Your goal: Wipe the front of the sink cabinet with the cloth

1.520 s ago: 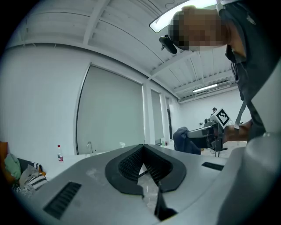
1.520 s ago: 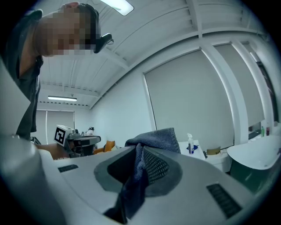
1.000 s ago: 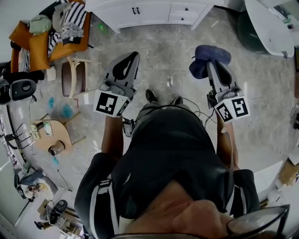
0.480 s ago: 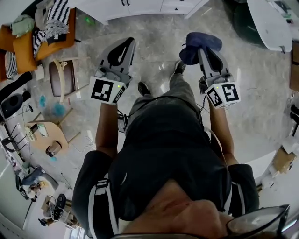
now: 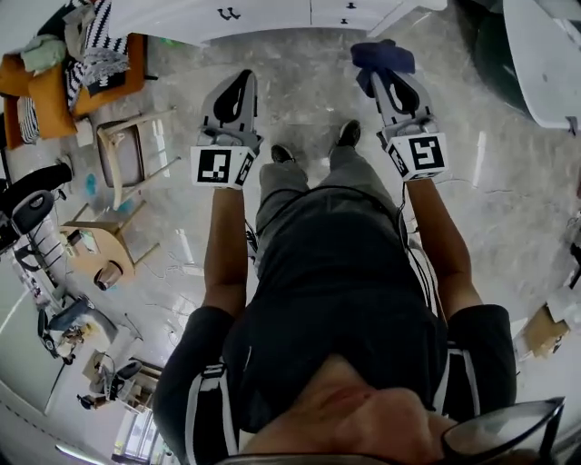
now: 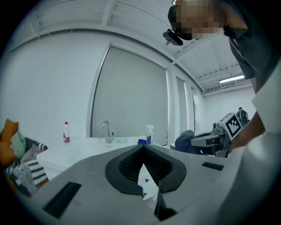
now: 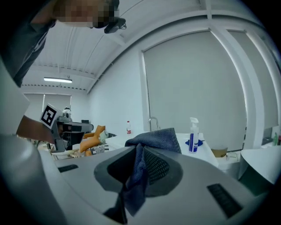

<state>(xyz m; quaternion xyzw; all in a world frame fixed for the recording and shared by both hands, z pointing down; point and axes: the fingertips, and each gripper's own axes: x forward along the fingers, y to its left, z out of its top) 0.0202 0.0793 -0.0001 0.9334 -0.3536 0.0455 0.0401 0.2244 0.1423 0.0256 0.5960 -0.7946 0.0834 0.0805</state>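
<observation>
The white sink cabinet (image 5: 272, 14) runs along the top edge of the head view, its drawer fronts facing me. My right gripper (image 5: 379, 74) is shut on a dark blue cloth (image 5: 381, 54), which bunches over the jaw tips a short way in front of the cabinet. In the right gripper view the cloth (image 7: 153, 138) hangs down between the jaws of the right gripper (image 7: 138, 151). My left gripper (image 5: 236, 82) is level with it, to the left, jaws together and holding nothing. In the left gripper view the left gripper (image 6: 142, 148) points at the counter (image 6: 83, 149) with the faucet (image 6: 106, 131).
A wooden chair (image 5: 127, 150), orange cushions with clothes (image 5: 54, 82) and a small round table (image 5: 100, 254) crowd the left. A white tub (image 5: 545, 54) sits at the right. A spray bottle (image 7: 193, 134) and a red-capped bottle (image 6: 66, 132) stand on the counter.
The person has stepped toward the cabinet. Both grippers have moved forward and stretched further out, the right one still holding the cloth.
</observation>
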